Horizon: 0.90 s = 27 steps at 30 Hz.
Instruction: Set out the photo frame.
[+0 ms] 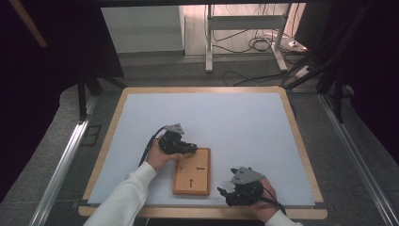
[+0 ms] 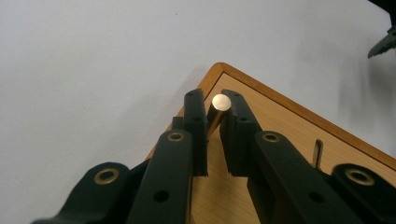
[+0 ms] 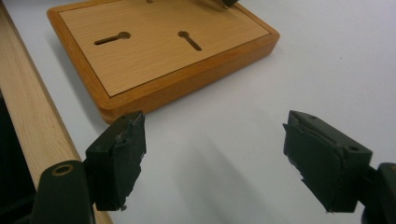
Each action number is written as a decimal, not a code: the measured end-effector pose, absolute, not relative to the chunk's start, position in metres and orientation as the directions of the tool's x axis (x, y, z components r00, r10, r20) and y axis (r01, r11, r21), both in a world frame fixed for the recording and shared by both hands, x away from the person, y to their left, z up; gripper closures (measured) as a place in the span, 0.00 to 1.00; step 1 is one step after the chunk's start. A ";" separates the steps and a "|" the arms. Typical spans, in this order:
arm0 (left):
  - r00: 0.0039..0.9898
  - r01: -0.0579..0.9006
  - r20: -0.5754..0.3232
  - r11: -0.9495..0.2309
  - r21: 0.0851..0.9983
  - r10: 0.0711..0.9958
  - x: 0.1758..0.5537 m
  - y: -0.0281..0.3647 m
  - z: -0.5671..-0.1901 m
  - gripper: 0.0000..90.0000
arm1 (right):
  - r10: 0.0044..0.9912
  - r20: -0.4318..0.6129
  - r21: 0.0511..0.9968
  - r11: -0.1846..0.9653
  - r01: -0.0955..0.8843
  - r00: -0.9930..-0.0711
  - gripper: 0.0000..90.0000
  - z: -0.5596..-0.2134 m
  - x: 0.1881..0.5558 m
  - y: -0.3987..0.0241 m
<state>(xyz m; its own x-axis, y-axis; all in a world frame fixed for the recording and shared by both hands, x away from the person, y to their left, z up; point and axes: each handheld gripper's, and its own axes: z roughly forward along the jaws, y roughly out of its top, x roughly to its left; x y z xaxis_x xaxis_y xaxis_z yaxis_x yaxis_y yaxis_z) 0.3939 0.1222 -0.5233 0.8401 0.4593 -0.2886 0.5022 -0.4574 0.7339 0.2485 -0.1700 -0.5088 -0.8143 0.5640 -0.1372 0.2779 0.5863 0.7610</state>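
Left claw [image 2: 214,122] is pinching a little metal pin [image 2: 217,108] over the wooden board [image 1: 192,171] near the counter's front edge, probably headed for a slot, while the right claw [image 3: 212,163] waits spread wide just beside the board.

Lab: floor cables [image 1: 254,44], metal frame rails [image 1: 61,165].

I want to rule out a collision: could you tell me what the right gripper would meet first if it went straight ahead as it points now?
Most likely the wooden board: the open right gripper has bare table just ahead, then the board's near corner, though depth is uncertain.
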 end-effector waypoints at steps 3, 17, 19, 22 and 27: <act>0.835 0.516 -0.313 -0.447 0.731 0.452 0.397 0.123 -0.524 0.91 | 0.547 -0.143 0.760 0.594 0.263 -0.825 0.22 -0.508 0.245 -0.164; 0.830 0.535 -0.348 -0.449 0.715 0.436 0.402 0.124 -0.524 0.91 | 0.427 -0.336 0.673 0.732 0.103 -0.839 0.14 -0.518 0.230 -0.107; 0.827 0.541 -0.355 -0.447 0.713 0.435 0.403 0.125 -0.524 0.91 | 0.412 -0.376 0.652 0.754 0.079 -0.830 0.13 -0.521 0.229 -0.100; 0.822 0.552 -0.374 -0.440 0.709 0.429 0.406 0.126 -0.525 0.91 | 0.395 -0.414 0.628 0.776 0.056 -0.820 0.13 -0.524 0.231 -0.093; 0.820 0.553 -0.373 -0.438 0.709 0.433 0.405 0.125 -0.525 0.91 | 0.392 -0.469 0.610 0.792 0.031 -0.792 0.15 -0.527 0.234 -0.084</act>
